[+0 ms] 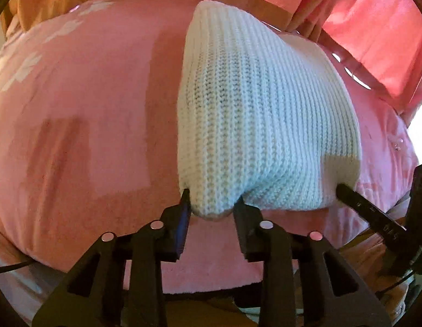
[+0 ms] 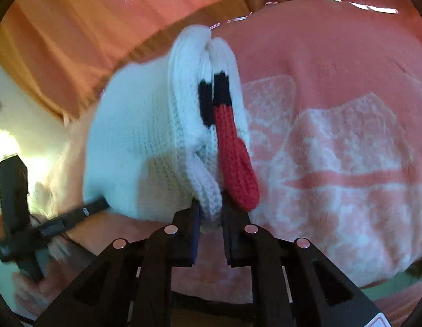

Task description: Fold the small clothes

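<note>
- Clearly, the white knitted garment [image 1: 265,114] lay folded on a pink blanket [image 1: 88,136], its near edge lifted off the surface and held at two corners; its far end rested towards the back of the blanket
- It looked soft, thick and light, a chunky rib knit that would sag and stretch rather than slip; the stacked layers at the near corners seemed the right place to grip, since a pinch through all layers would keep the fold from sliding apart
- The left gripper [image 1: 212,204] was clamped on the near left corner, the knit bunched between its jaws; the right gripper [image 2: 211,212] was likewise closed on the opposite corner
- The left wrist view showed only plain white ribbing, with one finger of the right gripper meeting the cloth at the edge
- The right wrist view, blurred, showed what the other hid: the layered side edge and a red-and-black knitted piece [image 2: 232,147] hanging beside it; white patterning on the blanket lay beyond
</note>
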Tool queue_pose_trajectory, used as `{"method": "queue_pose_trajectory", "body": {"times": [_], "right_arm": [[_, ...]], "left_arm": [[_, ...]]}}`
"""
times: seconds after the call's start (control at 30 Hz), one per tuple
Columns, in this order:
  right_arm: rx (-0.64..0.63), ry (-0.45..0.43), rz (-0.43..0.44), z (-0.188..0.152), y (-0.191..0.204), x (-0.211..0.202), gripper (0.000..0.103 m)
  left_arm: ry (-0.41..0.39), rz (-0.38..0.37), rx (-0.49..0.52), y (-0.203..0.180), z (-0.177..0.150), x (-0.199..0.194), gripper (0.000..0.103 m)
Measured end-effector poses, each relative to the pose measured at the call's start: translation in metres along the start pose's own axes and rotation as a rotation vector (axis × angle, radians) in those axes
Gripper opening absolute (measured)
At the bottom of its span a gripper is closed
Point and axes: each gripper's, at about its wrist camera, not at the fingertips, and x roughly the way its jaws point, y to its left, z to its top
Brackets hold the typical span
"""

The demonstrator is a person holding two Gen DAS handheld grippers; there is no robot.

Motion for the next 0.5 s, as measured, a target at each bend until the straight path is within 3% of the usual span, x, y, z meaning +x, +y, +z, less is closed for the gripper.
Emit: {"method": "queue_pose_trajectory", "body": {"times": [0.13,0.27,0.3,0.4,0.5], "right_arm": [[-0.023,-0.050,0.018,0.005,0.009,-0.028,0.017],[-0.135,-0.159,-0.004,0.021,0.041,-0.055,0.018],[-0.157,-0.173,-0.004,0.026,0.048,-0.057,0.018],[-0.243,-0.209,-0.008,0.052,0.072,-0.047,0.018],[-0.266,-0.196,0.008,0.069,0.078,-0.037,0.018]], "left_arm": [[-0.029,-0.041,-0.001,-0.002,0.002,-0.032,0.033],[-0.153,-0.050,0.002,-0.008,0.024,-0.067,0.057],[-0.187,-0.055,0.016,-0.014,0.036,-0.071,0.058],[-0.224,-0.017,0.054,-0.027,0.059,-0.065,0.058],[-0.201,0.020,0.077,-0.035,0.077,-0.041,0.058]]}}
